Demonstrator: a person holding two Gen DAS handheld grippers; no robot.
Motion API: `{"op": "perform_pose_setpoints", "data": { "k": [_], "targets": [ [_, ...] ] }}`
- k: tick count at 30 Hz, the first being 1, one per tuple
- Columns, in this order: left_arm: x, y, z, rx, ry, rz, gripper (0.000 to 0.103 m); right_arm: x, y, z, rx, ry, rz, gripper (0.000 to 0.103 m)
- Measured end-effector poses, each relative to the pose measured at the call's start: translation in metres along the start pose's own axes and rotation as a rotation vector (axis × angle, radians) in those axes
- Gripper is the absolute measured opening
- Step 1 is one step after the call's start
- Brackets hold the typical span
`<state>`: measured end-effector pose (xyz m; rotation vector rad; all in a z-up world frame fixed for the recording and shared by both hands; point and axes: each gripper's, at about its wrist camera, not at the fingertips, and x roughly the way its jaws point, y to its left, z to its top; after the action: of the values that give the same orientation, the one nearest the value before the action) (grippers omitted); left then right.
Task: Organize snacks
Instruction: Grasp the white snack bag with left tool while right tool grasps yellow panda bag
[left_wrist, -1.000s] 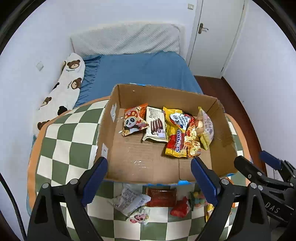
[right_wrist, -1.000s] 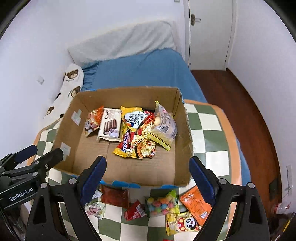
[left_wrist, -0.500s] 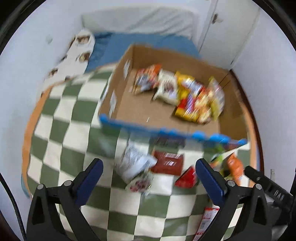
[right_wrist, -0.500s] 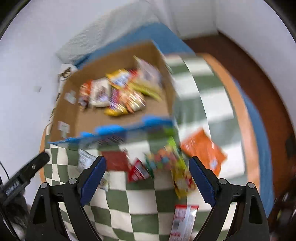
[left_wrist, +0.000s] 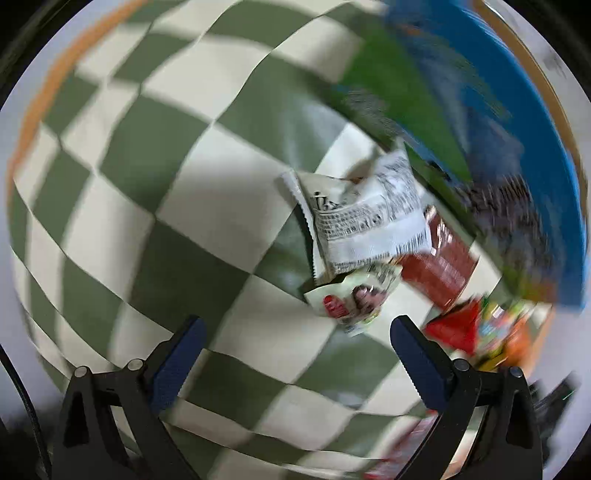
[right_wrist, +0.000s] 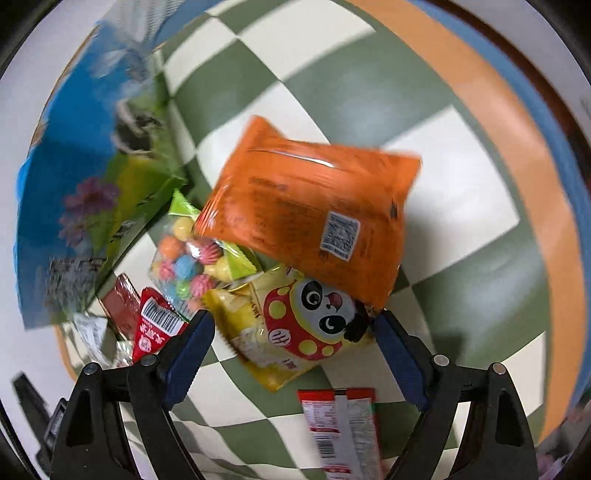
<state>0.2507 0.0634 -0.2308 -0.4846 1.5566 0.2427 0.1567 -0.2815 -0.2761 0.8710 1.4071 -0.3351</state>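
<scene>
Only the left wrist view shows the white packet (left_wrist: 365, 214) and a small one (left_wrist: 352, 299) just ahead of the left gripper (left_wrist: 295, 343), which is spread wide over the checked cloth (left_wrist: 147, 221), empty. Only the right view shows the orange bag (right_wrist: 310, 214) and panda packet (right_wrist: 295, 328); the right gripper (right_wrist: 293, 334) has just been closing slightly, its spread jaws flanking the panda packet, not pressing it.

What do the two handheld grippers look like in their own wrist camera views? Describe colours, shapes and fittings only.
Both the left gripper and the right gripper have matte black angular arms with triangular cut-outs and silver rivets, ending in dark blue finger pads with ribbed inner faces. A black cable runs along the left view's edge.
</scene>
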Motion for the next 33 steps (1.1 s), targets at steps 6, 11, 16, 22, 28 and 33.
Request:
{"op": "perform_pose_setpoints", "data": {
  "k": [6, 11, 16, 22, 28, 33],
  "targets": [
    [-0.01, -0.041, 0.013, 0.201, -0.167, 0.107, 0.102, 0.002, 0.005, 0.005, -0.048, -0.016, -0.028, 0.074],
    [0.004, -0.098, -0.005, 0.656, -0.241, 0.326, 0.102, 0.0, 0.022, 0.013, -0.15, 0.035, -0.072, 0.063],
    [0.035, -0.125, -0.019, 0.883, -0.216, 0.411, 0.071, 0.008, 0.027, 0.018, -0.129, 0.063, -0.107, 0.064],
    [0.036, -0.106, -0.023, 0.76, -0.13, 0.295, 0.05, 0.01, 0.053, 0.008, -0.316, 0.076, -0.146, 0.059],
    [0.036, -0.056, -0.033, 0.568, 0.008, 0.184, 0.049, 0.019, 0.09, -0.031, -0.653, 0.142, -0.288, 0.065],
    [0.035, -0.029, -0.037, 0.461, 0.082, 0.089, 0.049, -0.013, 0.043, -0.018, -0.233, 0.09, -0.068, 0.087]
  ]
}}
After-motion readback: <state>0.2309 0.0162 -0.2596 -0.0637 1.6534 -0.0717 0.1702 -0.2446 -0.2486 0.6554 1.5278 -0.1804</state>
